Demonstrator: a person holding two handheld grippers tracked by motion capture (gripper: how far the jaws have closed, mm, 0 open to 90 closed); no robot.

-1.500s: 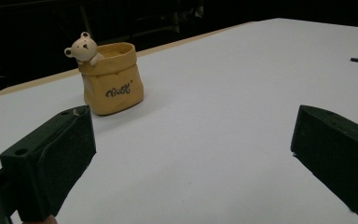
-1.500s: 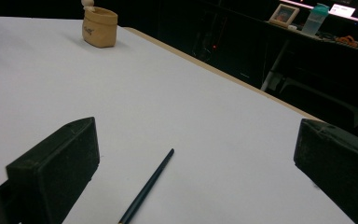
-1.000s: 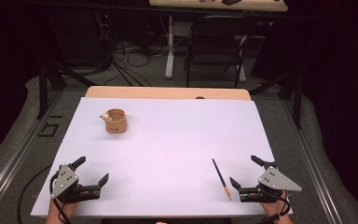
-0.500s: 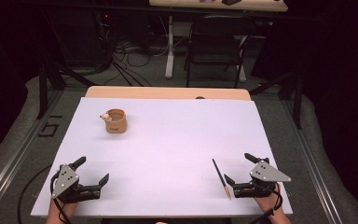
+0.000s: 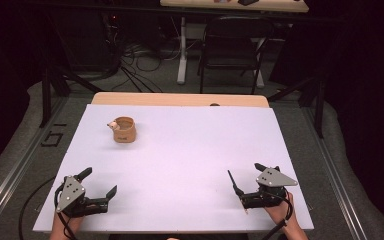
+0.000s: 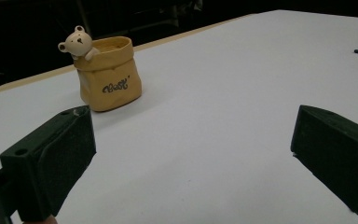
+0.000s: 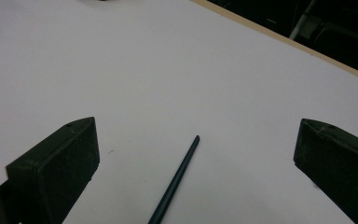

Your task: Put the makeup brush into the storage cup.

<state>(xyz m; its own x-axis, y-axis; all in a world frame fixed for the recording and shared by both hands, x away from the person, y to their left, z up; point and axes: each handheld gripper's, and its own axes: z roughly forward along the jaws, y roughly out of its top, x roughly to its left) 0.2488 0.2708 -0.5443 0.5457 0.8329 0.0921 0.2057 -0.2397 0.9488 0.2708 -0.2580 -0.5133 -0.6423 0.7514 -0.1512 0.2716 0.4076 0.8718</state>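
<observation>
White matte table [image 5: 180, 165], wooden edge strip at 12 o'clock. Tan ceramic pot [image 5: 124, 129], sack-shaped with a crinkled rim, stands upright toward 10 o'clock; small bear figure [image 6: 78, 42] peeks over its rim, dark script on its front. Thin dark pencil [image 5: 236, 189], straight and slim with a pale tip, lies flat on the table at 5 o'clock. Left claw [image 5: 97, 182] at 7 o'clock, jaws spread wide, nothing between them, pointing at the pot, well apart from it. Right claw [image 5: 247, 184] at 5 o'clock, jaws spread wide; in the right gripper view the pencil [image 7: 175, 182] lies between the blocky black jaws, touching neither. Grey three-cornered plate on top of each claw.
</observation>
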